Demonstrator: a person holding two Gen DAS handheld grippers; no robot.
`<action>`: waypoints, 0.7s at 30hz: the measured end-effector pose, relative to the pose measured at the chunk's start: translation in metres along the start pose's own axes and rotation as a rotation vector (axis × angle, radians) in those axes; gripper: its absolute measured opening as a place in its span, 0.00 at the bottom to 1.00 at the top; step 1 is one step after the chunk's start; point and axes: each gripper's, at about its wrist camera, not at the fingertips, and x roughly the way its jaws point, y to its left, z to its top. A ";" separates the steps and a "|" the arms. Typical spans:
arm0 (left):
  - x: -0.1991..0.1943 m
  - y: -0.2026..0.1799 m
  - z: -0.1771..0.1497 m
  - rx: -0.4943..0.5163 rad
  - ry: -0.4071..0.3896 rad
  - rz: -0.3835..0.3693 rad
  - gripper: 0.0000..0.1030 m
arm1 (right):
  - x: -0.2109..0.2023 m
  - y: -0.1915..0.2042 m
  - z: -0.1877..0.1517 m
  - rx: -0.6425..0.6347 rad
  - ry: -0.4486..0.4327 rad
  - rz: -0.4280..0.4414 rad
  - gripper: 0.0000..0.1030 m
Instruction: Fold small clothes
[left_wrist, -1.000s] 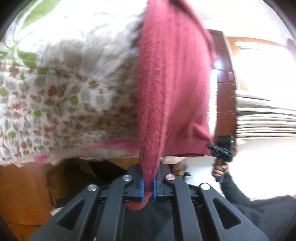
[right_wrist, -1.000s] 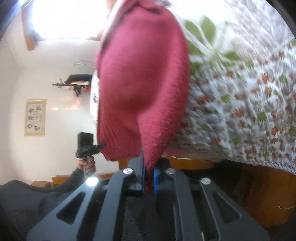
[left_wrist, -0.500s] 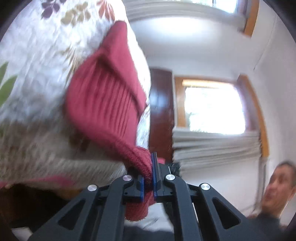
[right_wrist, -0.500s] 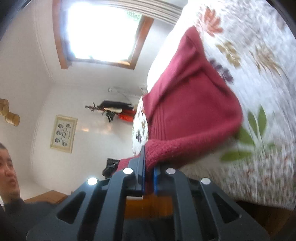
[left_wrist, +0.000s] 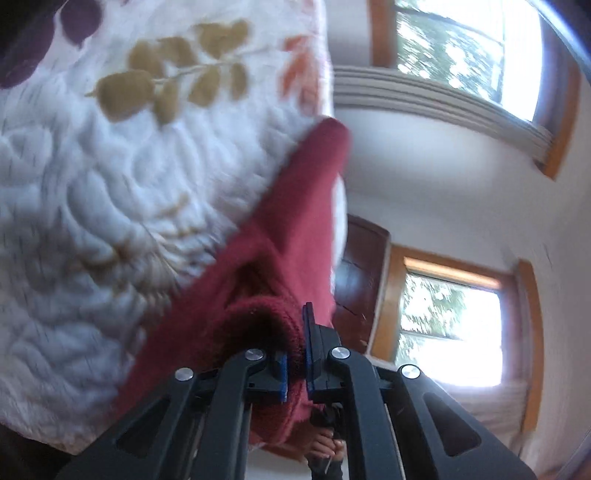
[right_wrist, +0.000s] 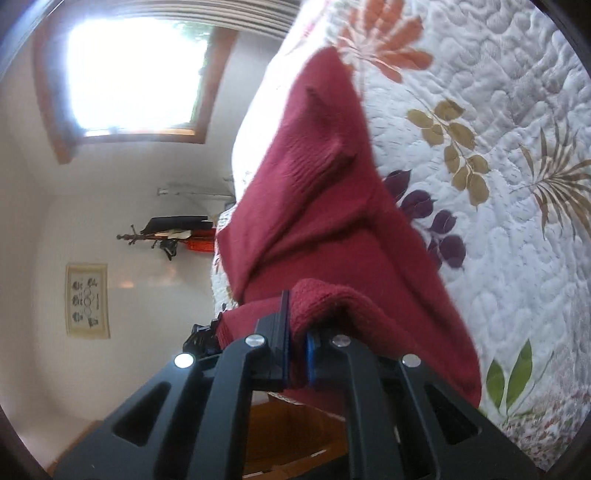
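Quilted white bedspread (right_wrist: 498, 229) with leaf prints lying under red knit garment (right_wrist: 325, 206); stitched swirls giving puffy texture. Garment draping across quilt, ribbed band showing, fuzzy wool bunching at both tools. Left gripper (left_wrist: 295, 363) clamping rolled knit edge between blue pads. Right gripper (right_wrist: 297, 360) pinching thick folded hem likewise. Wood-framed windows (left_wrist: 450, 317) glowing beyond; framed picture (right_wrist: 88, 301) and coat rack (right_wrist: 166, 236) hanging on white wall. Hand (left_wrist: 327, 446) showing below left tool, partly hidden.
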 end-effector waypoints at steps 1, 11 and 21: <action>0.003 0.004 0.002 -0.029 -0.013 0.008 0.07 | 0.002 -0.004 0.006 0.021 -0.002 -0.009 0.10; 0.021 -0.020 0.002 -0.213 -0.161 -0.103 0.61 | -0.015 -0.004 0.061 0.146 -0.037 0.189 0.53; 0.009 -0.050 0.000 -0.166 -0.256 -0.118 0.64 | -0.019 0.065 0.039 -0.378 -0.019 -0.173 0.53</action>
